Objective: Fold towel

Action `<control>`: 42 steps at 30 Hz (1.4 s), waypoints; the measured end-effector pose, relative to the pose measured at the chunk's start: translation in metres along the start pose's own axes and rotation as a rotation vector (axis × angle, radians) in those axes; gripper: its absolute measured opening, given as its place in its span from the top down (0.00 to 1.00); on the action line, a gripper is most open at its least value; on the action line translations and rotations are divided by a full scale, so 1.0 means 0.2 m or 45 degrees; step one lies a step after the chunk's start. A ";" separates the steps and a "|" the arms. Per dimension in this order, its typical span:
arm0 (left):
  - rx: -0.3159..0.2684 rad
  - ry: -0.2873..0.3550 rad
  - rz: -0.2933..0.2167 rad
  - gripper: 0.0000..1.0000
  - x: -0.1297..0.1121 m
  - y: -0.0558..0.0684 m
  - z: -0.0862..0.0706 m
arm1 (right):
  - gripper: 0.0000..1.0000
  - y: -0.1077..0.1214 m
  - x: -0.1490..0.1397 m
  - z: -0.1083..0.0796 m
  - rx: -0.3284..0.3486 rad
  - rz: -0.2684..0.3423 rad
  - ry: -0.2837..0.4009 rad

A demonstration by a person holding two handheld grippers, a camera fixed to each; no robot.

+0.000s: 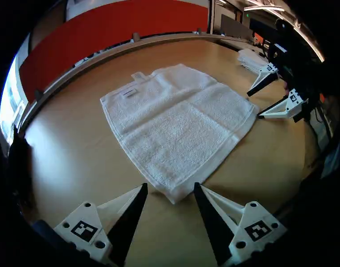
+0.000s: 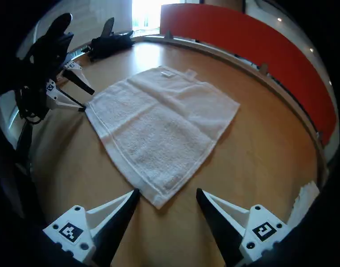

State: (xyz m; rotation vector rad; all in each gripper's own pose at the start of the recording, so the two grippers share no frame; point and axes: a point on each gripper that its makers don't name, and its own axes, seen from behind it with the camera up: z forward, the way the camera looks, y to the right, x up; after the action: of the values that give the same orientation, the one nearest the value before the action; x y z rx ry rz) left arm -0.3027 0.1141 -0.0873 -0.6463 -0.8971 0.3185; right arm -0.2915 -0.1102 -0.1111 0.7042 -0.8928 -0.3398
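A white towel (image 1: 178, 120) lies spread flat on the middle of a wooden table (image 1: 76, 147), well in from every edge, with a small tag (image 1: 129, 92) on the part nearest the table's far edge. In the left gripper view, the left gripper (image 1: 170, 186) sits low over the table with its fingers wide apart. The towel's near corner lies in the gap between the two dark fingertips, and neither one presses on it. Across the towel, the right gripper (image 1: 254, 106) shows at the opposite corner, its white fingers (image 1: 281, 109) also spread and their tips just at the towel's edge, gripping nothing. The right gripper view gives the matching picture: its own fingers stand wide open with a towel corner lying loose between them, and the left gripper is seen at the far corner, open as well. A red panel (image 1: 116, 31) runs along the table's curved far edge. A stack of white cloths (image 1: 252, 60) rests near the table's edge beyond the right gripper, and in the right gripper view a dark bag (image 2: 109, 42) lies at the table's far edge.
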 end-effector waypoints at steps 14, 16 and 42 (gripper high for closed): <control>-0.009 -0.016 -0.012 0.24 -0.03 0.02 0.01 | 0.25 -0.04 0.01 0.02 0.065 -0.015 0.001; -0.007 -0.025 -0.014 0.24 -0.03 0.02 0.01 | 0.26 -0.04 0.01 0.01 0.067 -0.013 -0.004; 0.025 -0.058 -0.052 0.76 -0.03 0.03 0.00 | 0.65 -0.06 0.01 0.01 0.079 -0.019 -0.010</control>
State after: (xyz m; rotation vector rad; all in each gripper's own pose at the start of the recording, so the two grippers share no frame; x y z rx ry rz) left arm -0.3058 0.1150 -0.0957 -0.6034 -0.9483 0.3059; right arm -0.2921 -0.1200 -0.1172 0.7674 -0.9086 -0.3295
